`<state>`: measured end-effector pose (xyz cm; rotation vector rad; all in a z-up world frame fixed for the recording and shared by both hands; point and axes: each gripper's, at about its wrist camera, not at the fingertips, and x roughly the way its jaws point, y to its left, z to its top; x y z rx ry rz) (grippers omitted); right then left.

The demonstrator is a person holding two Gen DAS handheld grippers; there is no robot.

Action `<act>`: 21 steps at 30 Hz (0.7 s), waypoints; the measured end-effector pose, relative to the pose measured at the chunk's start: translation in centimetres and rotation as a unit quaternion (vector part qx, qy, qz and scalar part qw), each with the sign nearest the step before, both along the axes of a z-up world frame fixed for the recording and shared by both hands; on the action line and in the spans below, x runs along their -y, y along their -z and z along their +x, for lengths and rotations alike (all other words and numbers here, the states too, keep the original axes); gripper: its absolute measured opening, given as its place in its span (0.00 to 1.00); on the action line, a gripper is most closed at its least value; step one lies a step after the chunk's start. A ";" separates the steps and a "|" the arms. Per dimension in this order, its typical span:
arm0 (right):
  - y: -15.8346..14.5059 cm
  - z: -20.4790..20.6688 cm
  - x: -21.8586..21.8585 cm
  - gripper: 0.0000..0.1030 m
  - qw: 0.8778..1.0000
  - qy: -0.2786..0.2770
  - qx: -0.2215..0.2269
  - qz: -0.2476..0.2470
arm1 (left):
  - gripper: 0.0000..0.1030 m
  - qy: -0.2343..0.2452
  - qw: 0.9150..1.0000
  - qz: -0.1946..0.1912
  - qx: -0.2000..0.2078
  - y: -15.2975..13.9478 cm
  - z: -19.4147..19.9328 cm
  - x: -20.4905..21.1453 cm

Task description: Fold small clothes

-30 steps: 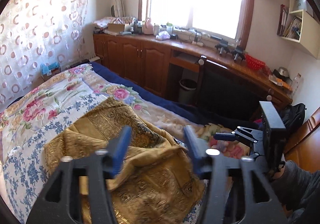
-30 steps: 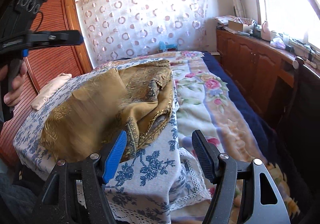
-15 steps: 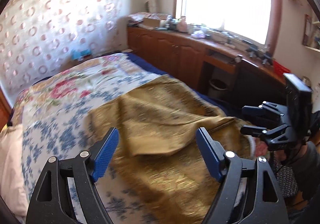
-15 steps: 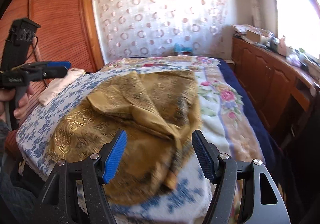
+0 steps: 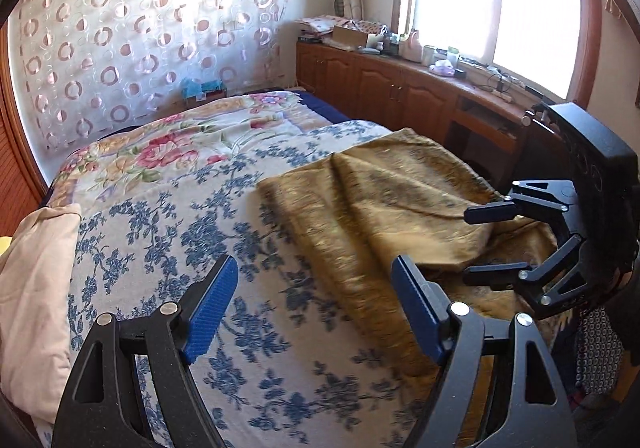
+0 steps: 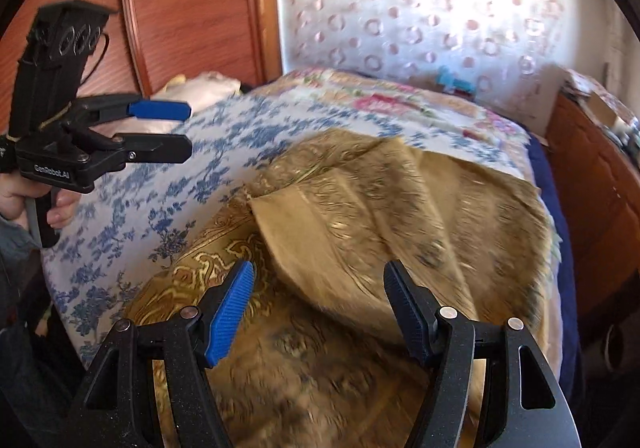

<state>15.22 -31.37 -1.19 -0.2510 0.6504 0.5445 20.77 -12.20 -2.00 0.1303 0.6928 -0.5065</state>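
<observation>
Left gripper (image 5: 314,310) angled down over the bed (image 5: 168,208), jaws spread wide after just opening further, nothing between the blue pads (image 5: 212,308), only the blue-flowered bedspread (image 5: 240,248) beneath. Seen from the right wrist view as left gripper (image 6: 188,130) held level at the left edge, pointing right, fingers stacked one above the other, gap empty, tips above the bedspread and apart from the cloth. Left hand (image 6: 28,204) wrapped around the handle below the gripper body, sleeve at the frame edge. Right gripper (image 6: 320,312) tilted down over the gold cloth (image 6: 380,232), jaws moderately wide, pads clear of the fabric, nothing held. Seen from the left wrist view as right gripper (image 5: 480,244) at the right side, pointing left, fingers stacked, upper finger just above a folded-over flap of the cloth, lower finger beside its edge; contact cannot be told. Gold cloth (image 5: 380,208) lying loosely on the near right part of the bed, one flap folded over, edges rumpled and blurred. Cream pillow (image 5: 36,288) at the left edge of the bed. Wooden cabinets (image 5: 384,88) under the window behind, dotted curtain (image 5: 132,40) at the far end.
</observation>
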 end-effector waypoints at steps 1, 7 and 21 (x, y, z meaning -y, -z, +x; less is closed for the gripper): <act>0.1 0.6 -0.4 0.68 1.000 -0.003 -0.005 -0.006 | 0.78 0.000 1.000 0.000 -0.001 0.1 0.2 -0.2; 1.0 3.7 -1.5 0.68 0.998 -0.008 -0.038 -0.045 | 0.78 0.006 1.000 -0.008 -0.009 0.9 0.9 -1.3; -3.9 6.2 3.3 0.05 0.998 0.044 0.025 -0.025 | 0.78 0.012 0.999 -0.013 -0.028 2.2 2.5 -1.1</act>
